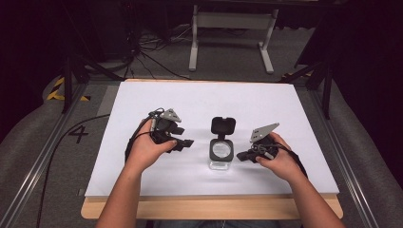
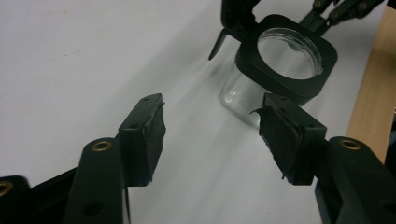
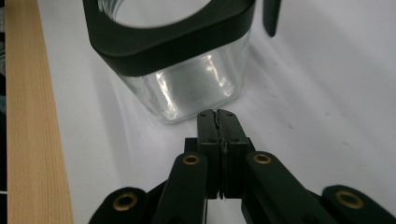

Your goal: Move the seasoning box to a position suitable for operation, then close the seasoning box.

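Faintly, a "4" (image 1: 78, 133) marks the floor beside the table (image 1: 142, 95)

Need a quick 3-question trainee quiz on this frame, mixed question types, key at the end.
1. True or false: the glass jar stands with its black lid flipped open.
2. Which gripper has its jaws shut with nothing between them? A) left gripper B) right gripper C) both
3. Fill in: the jar stands on the white ___ between the two grippers.

Key: 1 true. 2 B: the right gripper's jaws meet just short of the jar, and the left gripper's jaws are spread apart. 3 sheet.
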Action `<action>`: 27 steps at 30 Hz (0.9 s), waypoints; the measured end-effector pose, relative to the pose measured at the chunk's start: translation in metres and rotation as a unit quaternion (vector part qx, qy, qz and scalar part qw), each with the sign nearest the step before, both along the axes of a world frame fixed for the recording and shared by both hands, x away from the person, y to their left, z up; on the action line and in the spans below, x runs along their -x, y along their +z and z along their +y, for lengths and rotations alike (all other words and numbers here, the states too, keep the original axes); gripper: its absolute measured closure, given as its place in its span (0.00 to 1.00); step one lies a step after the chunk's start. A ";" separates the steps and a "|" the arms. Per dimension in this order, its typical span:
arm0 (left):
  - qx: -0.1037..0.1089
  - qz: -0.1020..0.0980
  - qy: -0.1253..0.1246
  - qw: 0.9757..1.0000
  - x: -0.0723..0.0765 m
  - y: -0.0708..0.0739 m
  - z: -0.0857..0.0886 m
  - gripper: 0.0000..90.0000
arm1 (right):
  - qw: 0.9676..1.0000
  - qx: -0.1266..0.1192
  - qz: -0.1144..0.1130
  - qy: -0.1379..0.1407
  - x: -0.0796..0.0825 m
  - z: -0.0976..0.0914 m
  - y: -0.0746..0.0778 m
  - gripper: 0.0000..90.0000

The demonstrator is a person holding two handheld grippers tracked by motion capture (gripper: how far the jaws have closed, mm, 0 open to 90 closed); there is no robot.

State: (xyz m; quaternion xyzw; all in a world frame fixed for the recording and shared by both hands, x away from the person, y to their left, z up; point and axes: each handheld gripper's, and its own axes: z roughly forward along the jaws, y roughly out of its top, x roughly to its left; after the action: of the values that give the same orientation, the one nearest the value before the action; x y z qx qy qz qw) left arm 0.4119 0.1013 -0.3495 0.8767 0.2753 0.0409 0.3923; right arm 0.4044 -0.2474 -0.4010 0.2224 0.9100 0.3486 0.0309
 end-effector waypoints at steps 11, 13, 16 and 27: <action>0.005 0.007 -0.057 0.998 0.016 0.008 -0.015 0.65 | 0.998 -0.039 -0.035 -0.023 0.001 -0.010 0.033 1.00; 0.034 0.002 -0.069 0.997 0.017 0.008 -0.018 0.84 | 0.998 -0.042 -0.037 -0.023 0.001 -0.011 0.036 1.00; 0.057 0.007 -0.081 0.995 0.017 0.004 -0.024 0.95 | 0.998 -0.046 -0.040 -0.026 0.001 -0.011 0.039 1.00; 0.037 0.026 -0.118 0.992 0.022 -0.012 -0.052 1.00 | 0.992 -0.097 -0.069 -0.034 -0.006 -0.005 0.071 1.00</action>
State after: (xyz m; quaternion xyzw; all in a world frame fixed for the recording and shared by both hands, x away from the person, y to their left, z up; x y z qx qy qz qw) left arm 0.3900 0.0491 -0.3610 0.8886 0.1813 -0.0390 0.4195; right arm 0.4103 -0.2526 -0.3296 0.2304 0.8594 0.4487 0.0839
